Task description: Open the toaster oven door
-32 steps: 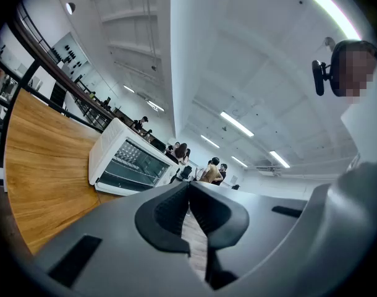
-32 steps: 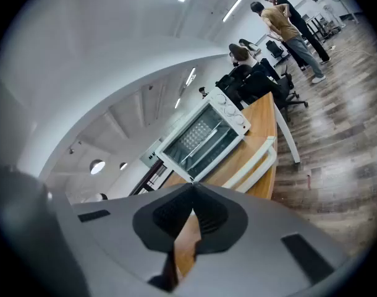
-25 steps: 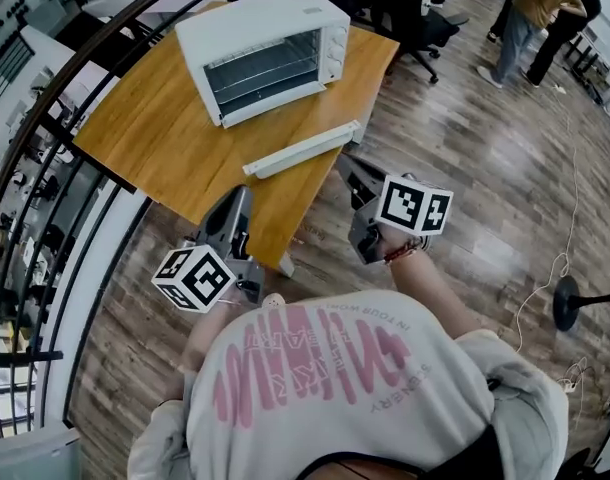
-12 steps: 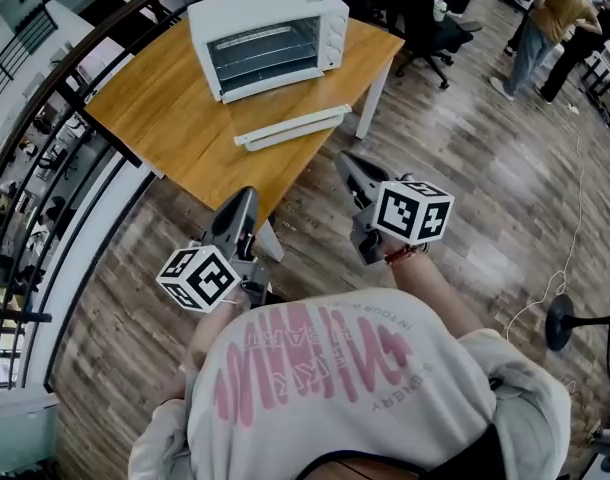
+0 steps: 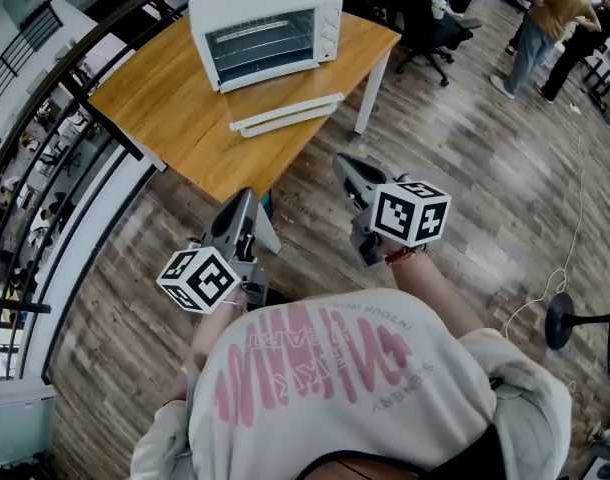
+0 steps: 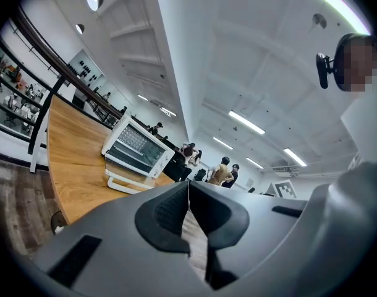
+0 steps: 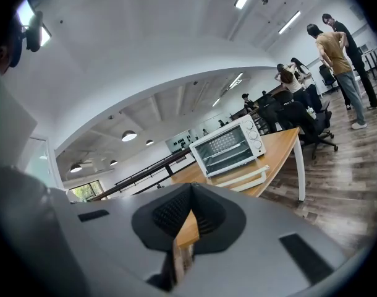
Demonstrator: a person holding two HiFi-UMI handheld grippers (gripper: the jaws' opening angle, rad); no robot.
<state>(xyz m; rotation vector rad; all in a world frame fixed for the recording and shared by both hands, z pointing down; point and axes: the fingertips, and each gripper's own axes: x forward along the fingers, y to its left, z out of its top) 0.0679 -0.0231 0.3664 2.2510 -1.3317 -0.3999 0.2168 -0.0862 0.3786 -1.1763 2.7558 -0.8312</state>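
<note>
A white toaster oven (image 5: 265, 30) stands at the back of a wooden table (image 5: 175, 118). Its door (image 5: 287, 114) hangs open and lies flat in front of it, handle outward. Both grippers hover over the floor, short of the table's near corner. My left gripper (image 5: 245, 200) is shut with nothing in it, and my right gripper (image 5: 345, 163) is likewise shut and empty. The left gripper view has the closed jaws of the left gripper (image 6: 188, 187) low, with the oven (image 6: 134, 146) far ahead. Beyond the closed right gripper (image 7: 190, 197), the right gripper view catches the oven (image 7: 228, 146) and its door (image 7: 241, 177).
A dark curved railing (image 5: 55, 168) runs along the table's left side. An office chair (image 5: 425, 23) sits behind the table. Two people (image 5: 545, 18) stand at the far right. A fan base (image 5: 565, 323) and a cable (image 5: 545, 278) lie on the wooden floor at right.
Both grippers have drawn back from the table, so its near corner now lies farther ahead of them. The oven door stays open throughout. Both stay shut.
</note>
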